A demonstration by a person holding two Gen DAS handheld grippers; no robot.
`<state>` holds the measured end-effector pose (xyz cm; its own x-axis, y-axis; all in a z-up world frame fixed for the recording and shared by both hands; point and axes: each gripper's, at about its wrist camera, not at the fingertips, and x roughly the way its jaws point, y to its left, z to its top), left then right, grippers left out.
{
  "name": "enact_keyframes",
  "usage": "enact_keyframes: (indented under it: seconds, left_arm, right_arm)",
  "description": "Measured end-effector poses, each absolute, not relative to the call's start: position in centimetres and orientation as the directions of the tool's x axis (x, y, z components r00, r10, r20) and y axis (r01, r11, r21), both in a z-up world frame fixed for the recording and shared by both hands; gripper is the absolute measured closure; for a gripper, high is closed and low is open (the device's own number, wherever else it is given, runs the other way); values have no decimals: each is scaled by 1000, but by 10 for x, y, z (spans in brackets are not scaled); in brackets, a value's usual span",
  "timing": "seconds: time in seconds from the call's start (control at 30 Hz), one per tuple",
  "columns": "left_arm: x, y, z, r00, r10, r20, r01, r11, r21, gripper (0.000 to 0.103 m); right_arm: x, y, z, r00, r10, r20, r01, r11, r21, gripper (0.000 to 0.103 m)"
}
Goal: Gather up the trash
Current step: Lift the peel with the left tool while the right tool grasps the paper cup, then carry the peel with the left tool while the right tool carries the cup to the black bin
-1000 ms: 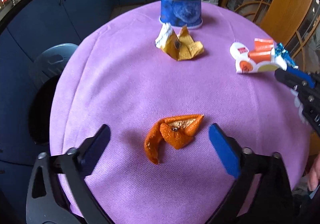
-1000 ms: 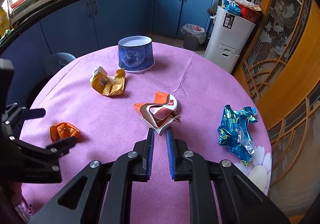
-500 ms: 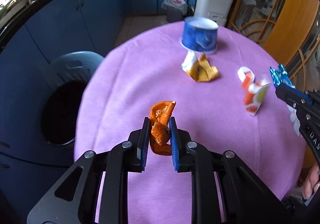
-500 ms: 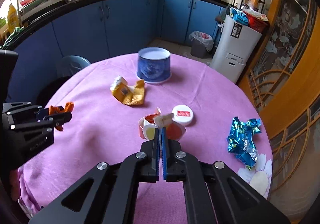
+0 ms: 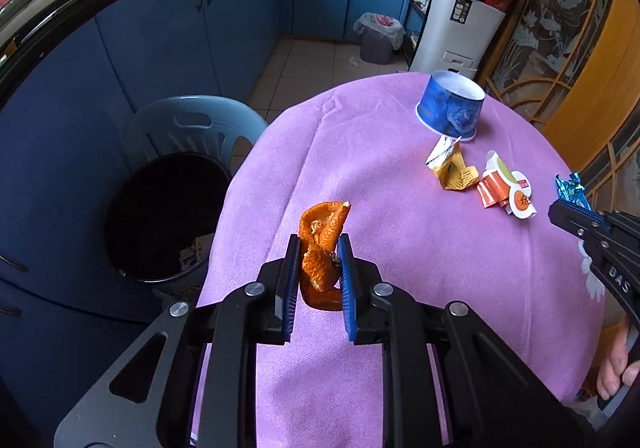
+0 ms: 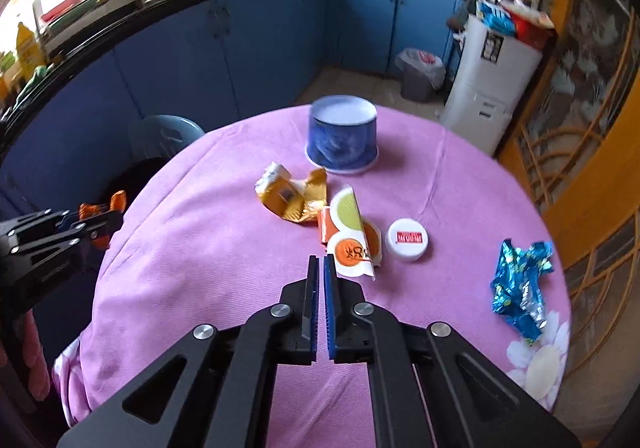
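One piece of trash is now ours: a second ago our left gripper [image 5: 319, 244] stood spread around the orange peel [image 5: 322, 244] lying on the pink tablecloth [image 5: 400, 248]; now its jaws pinch the peel, lifted clear of the cloth and nearer the black bin [image 5: 164, 215] at the table's left edge. We judge dropping it there comes next. Our right gripper [image 6: 321, 260] has its jaws pressed together and, as far as we can tell, empty, the orange-and-white carton [image 6: 352, 240] just beyond its tips. Further right, the blue foil wrapper [image 6: 520, 288] lies uncollected.
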<state>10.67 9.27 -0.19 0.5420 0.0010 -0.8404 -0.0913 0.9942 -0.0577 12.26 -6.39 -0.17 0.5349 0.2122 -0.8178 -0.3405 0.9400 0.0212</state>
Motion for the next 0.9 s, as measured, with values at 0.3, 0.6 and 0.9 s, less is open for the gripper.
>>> enact_keyframes:
  seconds: [0.3,0.6,0.9]
  left_arm:
    - [125,86,-21,512,7,-859,-74,997,-36,84]
    - [158,77,-40,483,14,-875,-70,997,-23,84]
    - [159,76,-37,486,10,-874,-70,997,-27,84]
  right_arm:
    - [137,-62,-25,547,182,-817,-346,938,-23,9]
    - [160,-64,-39,546,154,-824,-343,938,-52,20]
    - [148,-58,-27,571,166,-804,-364,929,-67,71]
